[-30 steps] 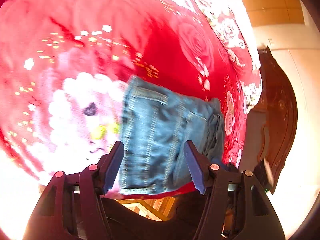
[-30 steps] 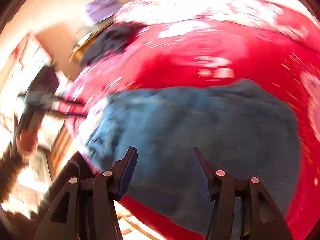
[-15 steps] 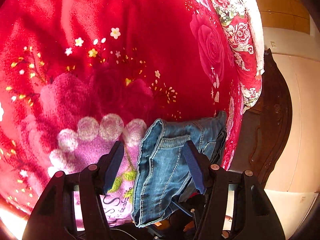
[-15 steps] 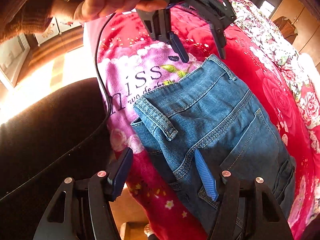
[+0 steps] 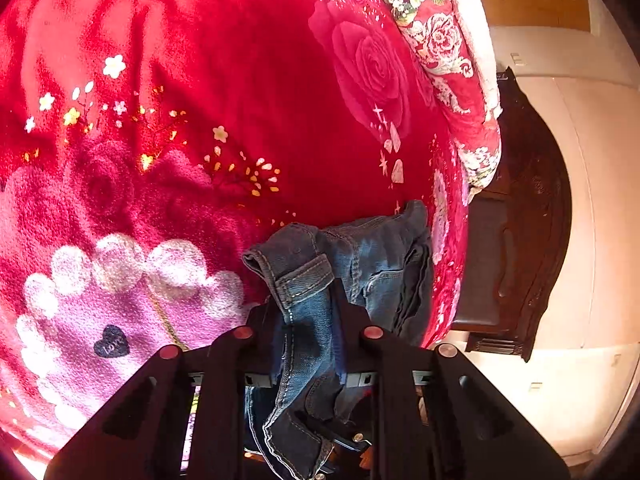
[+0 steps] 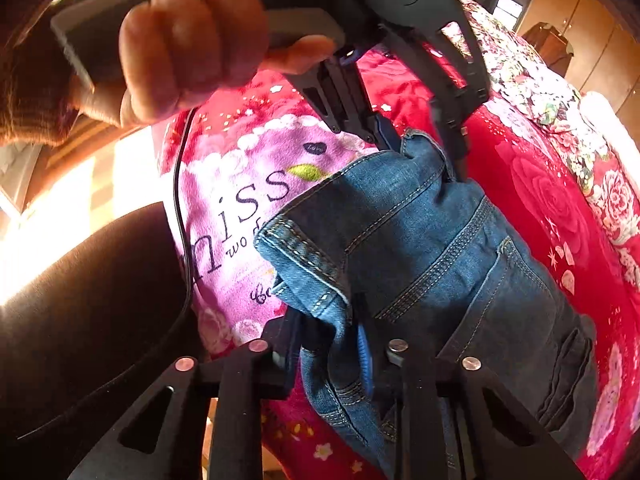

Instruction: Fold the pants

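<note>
Closest to us, the right tool (image 6: 326, 344) has just been closing, and its jaws now pinch the thick waistband of the blue denim pants (image 6: 440, 256). A little farther along the same band, the left tool (image 6: 420, 148) has just been closing too, and it squeezes another bunch of the band (image 5: 308, 280). A hand (image 6: 180, 48) holds that tool by its grey handle. The pants lie crumpled near the edge of the bed, on a soft red blanket with roses and a pink patch (image 5: 200, 80). Part of the pants hangs over the edge. Farther back are a flowery quilt (image 5: 448, 48) and a dark wooden bed end (image 5: 528, 240).

The grips look small and bunched. If the tools lift fast, the heavy band may slip out. The pants could then slide off the bed edge. The two grips also sit near each other, so the fold may come out crooked.
</note>
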A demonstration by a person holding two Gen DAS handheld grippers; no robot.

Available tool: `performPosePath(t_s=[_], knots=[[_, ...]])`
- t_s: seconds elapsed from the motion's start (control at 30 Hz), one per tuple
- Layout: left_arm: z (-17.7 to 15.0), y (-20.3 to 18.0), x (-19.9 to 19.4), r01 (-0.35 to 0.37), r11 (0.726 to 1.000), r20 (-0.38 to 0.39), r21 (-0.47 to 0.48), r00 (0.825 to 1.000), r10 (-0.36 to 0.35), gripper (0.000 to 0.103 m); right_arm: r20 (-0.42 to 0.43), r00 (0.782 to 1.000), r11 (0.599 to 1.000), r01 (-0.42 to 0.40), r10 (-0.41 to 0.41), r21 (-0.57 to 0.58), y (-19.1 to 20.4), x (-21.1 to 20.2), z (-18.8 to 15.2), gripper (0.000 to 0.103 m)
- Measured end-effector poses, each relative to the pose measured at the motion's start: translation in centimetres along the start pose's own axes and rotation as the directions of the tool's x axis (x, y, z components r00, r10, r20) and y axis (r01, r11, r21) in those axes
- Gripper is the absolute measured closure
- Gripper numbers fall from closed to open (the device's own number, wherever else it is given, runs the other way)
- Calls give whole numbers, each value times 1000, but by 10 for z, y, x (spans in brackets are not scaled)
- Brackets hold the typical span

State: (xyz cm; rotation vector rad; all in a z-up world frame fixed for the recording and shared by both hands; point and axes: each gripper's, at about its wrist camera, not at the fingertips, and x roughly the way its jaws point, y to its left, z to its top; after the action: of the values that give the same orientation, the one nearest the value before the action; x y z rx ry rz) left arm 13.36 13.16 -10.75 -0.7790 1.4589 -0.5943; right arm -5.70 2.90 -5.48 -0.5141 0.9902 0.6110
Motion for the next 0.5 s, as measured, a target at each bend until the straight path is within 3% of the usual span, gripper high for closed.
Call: performPosePath(t_s=[0.27, 0.4, 0.5], knots=[[-5, -60, -4, 89, 993, 37, 80, 995, -92, 89, 139, 990, 966, -74, 40, 249, -65, -53, -3, 88], [-5, -114, 22, 133, 980, -3, 148, 991, -134, 89, 213, 977, 913, -111, 28, 392, -104, -84, -27, 88], [-10, -161, 62, 179, 963, -79, 201, 983, -166, 89, 252, 968, 843, -145, 11, 519, -137, -106, -60, 88]])
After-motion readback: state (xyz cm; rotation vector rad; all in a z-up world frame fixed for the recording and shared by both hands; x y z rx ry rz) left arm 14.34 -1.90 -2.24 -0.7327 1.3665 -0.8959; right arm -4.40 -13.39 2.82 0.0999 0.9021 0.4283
